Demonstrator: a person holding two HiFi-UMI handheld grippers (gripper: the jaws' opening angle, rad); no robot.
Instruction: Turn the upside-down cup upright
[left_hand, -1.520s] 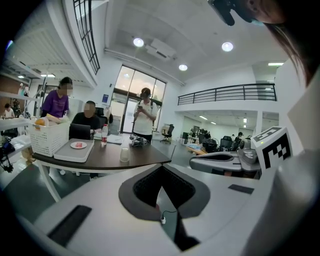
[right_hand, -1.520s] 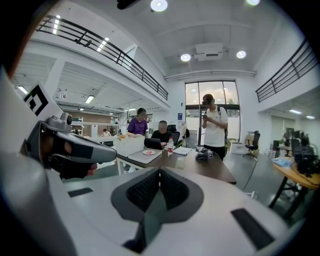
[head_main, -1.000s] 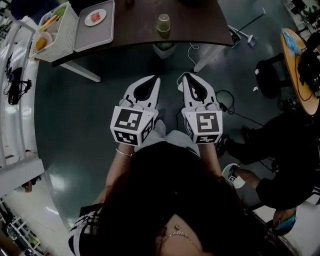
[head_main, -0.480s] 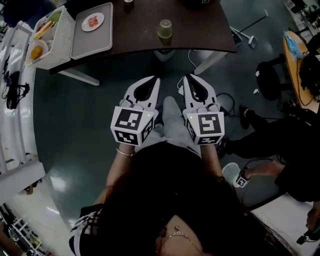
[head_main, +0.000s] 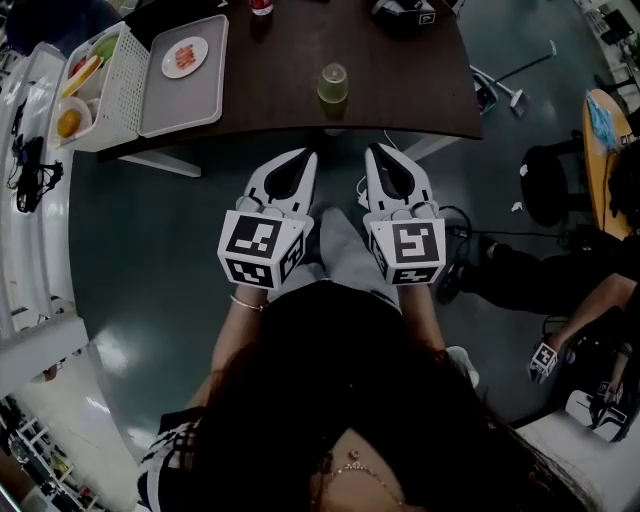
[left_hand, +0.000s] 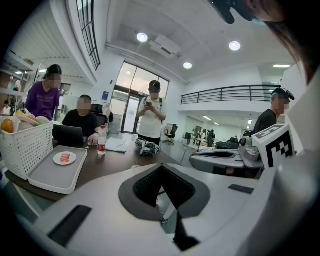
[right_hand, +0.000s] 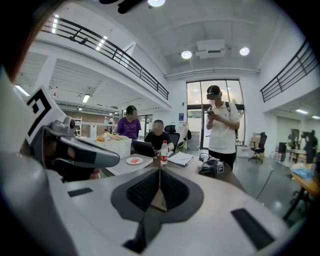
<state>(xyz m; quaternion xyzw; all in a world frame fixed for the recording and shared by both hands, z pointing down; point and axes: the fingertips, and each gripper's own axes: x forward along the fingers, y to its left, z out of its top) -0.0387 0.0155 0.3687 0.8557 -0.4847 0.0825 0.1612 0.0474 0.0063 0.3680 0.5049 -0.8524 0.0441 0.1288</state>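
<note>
both the left gripper and the right gripper are hovering short of the table, jaws clenching on nothing; the cup is standing near its front edge.

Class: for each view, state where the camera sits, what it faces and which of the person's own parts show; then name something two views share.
Head view: on the head, steeply down at the dark brown table; left gripper, right gripper, forearms.
Left gripper view: on that gripper, towards the table; its shut jaws.
Right gripper view: likewise; its own shut jaws.
Shared: the flat grey plastic tray.
</note>
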